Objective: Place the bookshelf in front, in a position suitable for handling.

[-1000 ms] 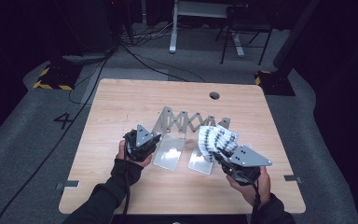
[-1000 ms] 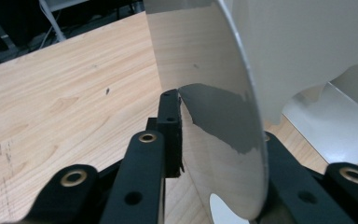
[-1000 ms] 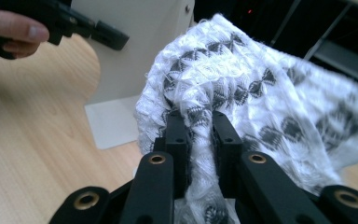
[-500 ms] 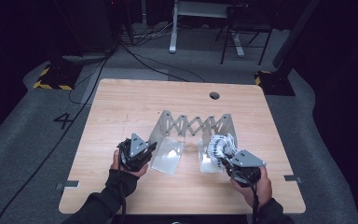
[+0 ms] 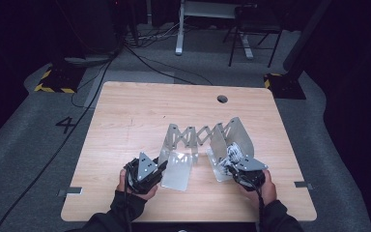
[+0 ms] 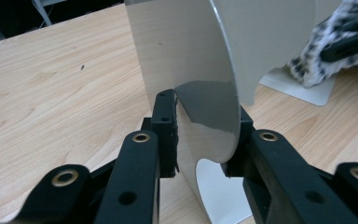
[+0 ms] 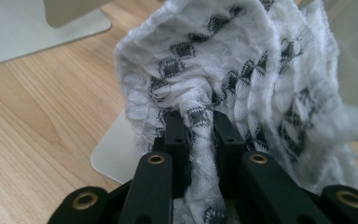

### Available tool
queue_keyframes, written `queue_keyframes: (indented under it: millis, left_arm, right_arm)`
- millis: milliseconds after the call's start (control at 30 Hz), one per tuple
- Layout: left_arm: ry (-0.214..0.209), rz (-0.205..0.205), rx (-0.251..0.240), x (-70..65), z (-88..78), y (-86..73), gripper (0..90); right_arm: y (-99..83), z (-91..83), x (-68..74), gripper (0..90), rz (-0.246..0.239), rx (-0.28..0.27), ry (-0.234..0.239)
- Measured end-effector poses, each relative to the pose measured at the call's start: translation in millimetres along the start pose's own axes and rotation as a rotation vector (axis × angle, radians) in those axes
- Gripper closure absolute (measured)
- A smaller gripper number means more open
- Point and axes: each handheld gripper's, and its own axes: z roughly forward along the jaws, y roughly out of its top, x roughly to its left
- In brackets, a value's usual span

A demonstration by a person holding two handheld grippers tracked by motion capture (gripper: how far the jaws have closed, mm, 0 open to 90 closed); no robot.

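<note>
A grey metal folding rack [image 5: 195, 135] with a scissor lattice stands mid-table. My left gripper [image 5: 162, 166] [image 6: 200, 135] straddles the rack's left end plate [image 5: 176, 173] [image 6: 182, 56]. Its jaws have just been opening, and the thin plate stands slanted in the gap between the pads. My right gripper [image 5: 229, 162] [image 7: 199, 126] is shut on a bunched white cloth with a black diamond pattern [image 5: 233, 153] [image 7: 223, 60] [image 6: 335, 46]. It holds the cloth low over the right end plate's base [image 7: 112, 154], in front of the upright right plate [image 5: 239, 133].
The wooden table [image 5: 135, 121] has a round cable hole [image 5: 222, 99] near its far edge. Beyond the table, on the dark floor, stand a desk frame [image 5: 178, 46], a chair [image 5: 251, 38] and trailing cables [image 5: 140, 60].
My right gripper has come down with the cloth onto the right end plate's base. The left gripper and its plate have shifted toward the near edge.
</note>
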Motion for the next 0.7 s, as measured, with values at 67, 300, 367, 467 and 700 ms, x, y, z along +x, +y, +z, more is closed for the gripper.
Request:
queue_keyframes:
  millis: [67, 300, 367, 467, 700]
  left_arm:
    - [-0.003, 0.012, -0.005, -1.5, 0.9, -1.2, 71.2]
    - [-0.093, 0.078, -0.046, -0.6, -1.9, -3.6, 50.6]
    - [-0.099, 0.09, -0.042, 0.1, -2.8, -3.5, 45.3]
    - [-0.122, 0.112, -0.015, 4.0, -1.9, -7.4, 39.6]
    - [-0.119, 0.186, 0.086, 15.9, 12.7, -25.9, 33.3]
  right_arm:
    - [-2.8, 3.5, -0.6, 76.7, 0.004, 0.002, 0.022]
    - [-0.7, -14.8, 6.0, 52.8, -0.009, -0.024, -0.008]
    - [0.3, -17.8, 6.6, 50.7, -0.011, -0.033, -0.016]
    - [-0.1, -22.6, 6.2, 44.3, 0.006, -0.046, -0.037]
    - [-10.3, 2.0, 6.6, 30.8, 0.055, 0.078, 0.076]
